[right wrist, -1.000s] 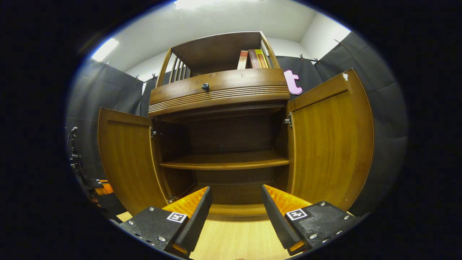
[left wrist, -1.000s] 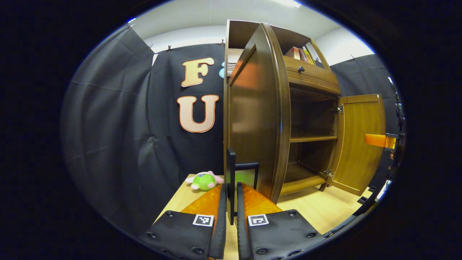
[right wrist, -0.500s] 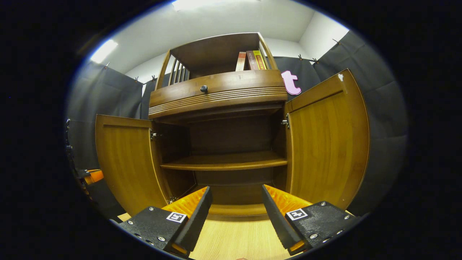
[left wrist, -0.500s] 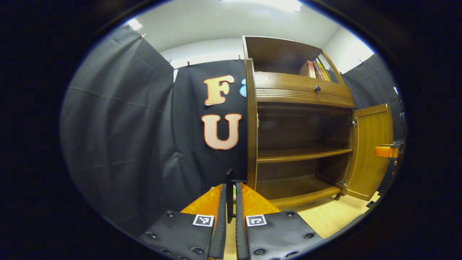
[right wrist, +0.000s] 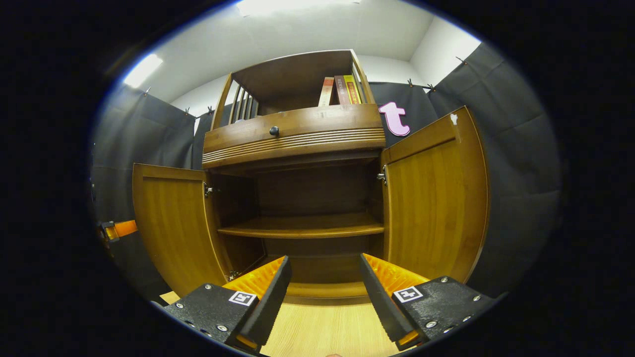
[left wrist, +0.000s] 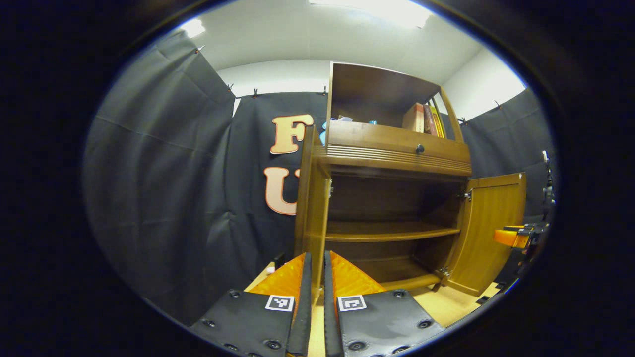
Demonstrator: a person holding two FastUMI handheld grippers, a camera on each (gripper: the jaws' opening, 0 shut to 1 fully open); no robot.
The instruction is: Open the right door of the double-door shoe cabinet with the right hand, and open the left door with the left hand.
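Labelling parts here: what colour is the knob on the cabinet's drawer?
The drawer knob is black, small and round against the brown wood; the right gripper view shows it best.

No text can be read: the spines of the books (right wrist: 340,90) are too blurred.

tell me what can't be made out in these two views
- Left gripper, left gripper view: whether its nearly closed fingers grip the left door, seen edge-on; the handle is hidden.
- Books, right gripper view: spines too small to read.
- Cabinet's bottom compartment, right gripper view: partly hidden by the open right gripper.
- Drawer: contents hidden by its front.
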